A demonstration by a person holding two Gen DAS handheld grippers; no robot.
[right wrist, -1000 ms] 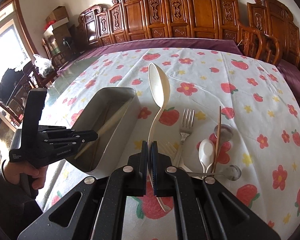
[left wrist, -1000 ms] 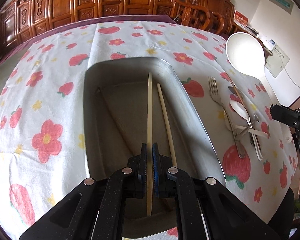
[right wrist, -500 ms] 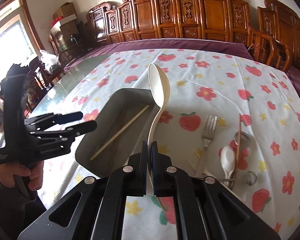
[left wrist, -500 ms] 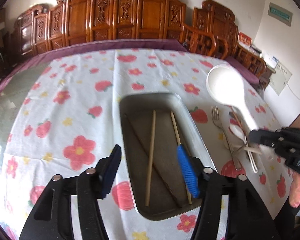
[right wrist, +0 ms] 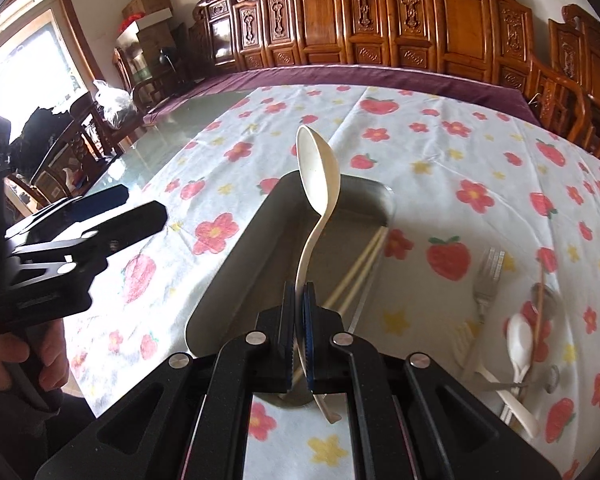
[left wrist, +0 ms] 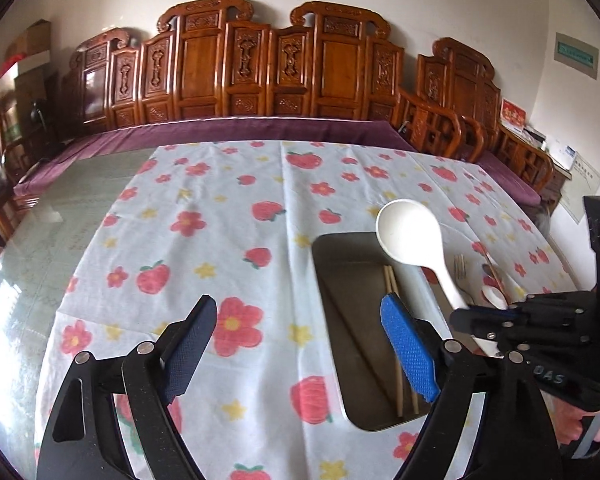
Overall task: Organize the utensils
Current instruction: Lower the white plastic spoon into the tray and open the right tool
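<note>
A metal tray (left wrist: 332, 248) (right wrist: 236, 248) sits on the flowered tablecloth with two wooden chopsticks (left wrist: 398, 376) (right wrist: 360, 268) lying in it. My right gripper (right wrist: 299, 292) (left wrist: 466, 314) is shut on the handle of a large white ladle (right wrist: 318, 172) (left wrist: 410, 232) and holds it above the tray. My left gripper (left wrist: 296, 320) is open and empty, raised above the cloth left of the tray; it also shows in the right wrist view (right wrist: 136, 208). Right of the tray lie a fork (right wrist: 486, 284), a small white spoon (right wrist: 520, 340), another chopstick (right wrist: 540, 312) and metal spoons.
Carved wooden chairs (left wrist: 260, 64) line the far side of the table. The glass tabletop (left wrist: 40, 240) is bare to the left of the cloth. A person's hand (right wrist: 4, 364) holds the left gripper's handle at the near left.
My left gripper opened, released a chopstick into the tray, and drew back up and to the left. My right gripper carried the ladle leftwards over the tray.
</note>
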